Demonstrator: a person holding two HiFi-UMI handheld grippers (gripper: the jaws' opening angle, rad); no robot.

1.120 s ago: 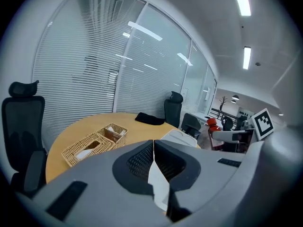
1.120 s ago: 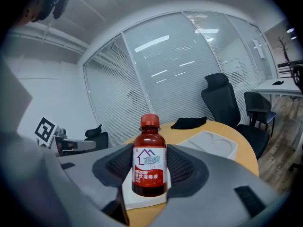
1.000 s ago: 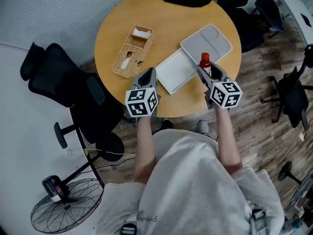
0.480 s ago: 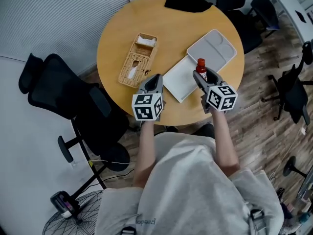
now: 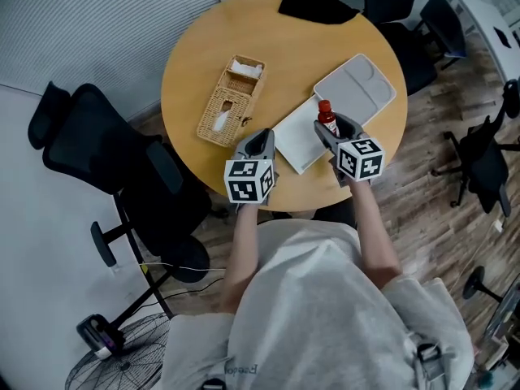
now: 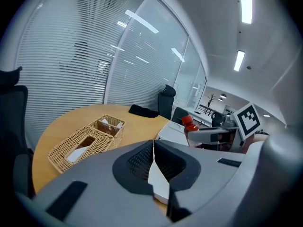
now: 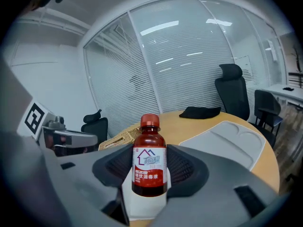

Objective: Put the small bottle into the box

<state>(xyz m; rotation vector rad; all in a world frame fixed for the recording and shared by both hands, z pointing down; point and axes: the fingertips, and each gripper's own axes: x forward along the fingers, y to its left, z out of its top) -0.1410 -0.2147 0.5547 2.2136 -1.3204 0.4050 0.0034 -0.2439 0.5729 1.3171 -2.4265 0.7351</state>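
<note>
A small brown bottle (image 7: 149, 161) with a red cap and a white label stands upright between the jaws of my right gripper (image 7: 150, 183), which is shut on it. In the head view the bottle (image 5: 326, 115) hangs over the right edge of a flat white box (image 5: 296, 136) on the round wooden table (image 5: 203, 47). My left gripper (image 5: 259, 144) is at the box's left corner near the table's front edge, jaws shut with nothing between them (image 6: 153, 148). From the left gripper view the bottle (image 6: 190, 124) and right gripper (image 6: 213, 135) show at the right.
A wicker basket (image 5: 230, 100) with white paper in it lies left of the box. A pale grey compartment lid (image 5: 356, 88) lies beyond the box at the right. A black cloth (image 5: 317, 5) sits at the far edge. Black office chairs (image 5: 97, 149) surround the table.
My right gripper has carried the bottle leftward, from the gap between box and lid to the box's right edge. The left gripper has hardly moved.
</note>
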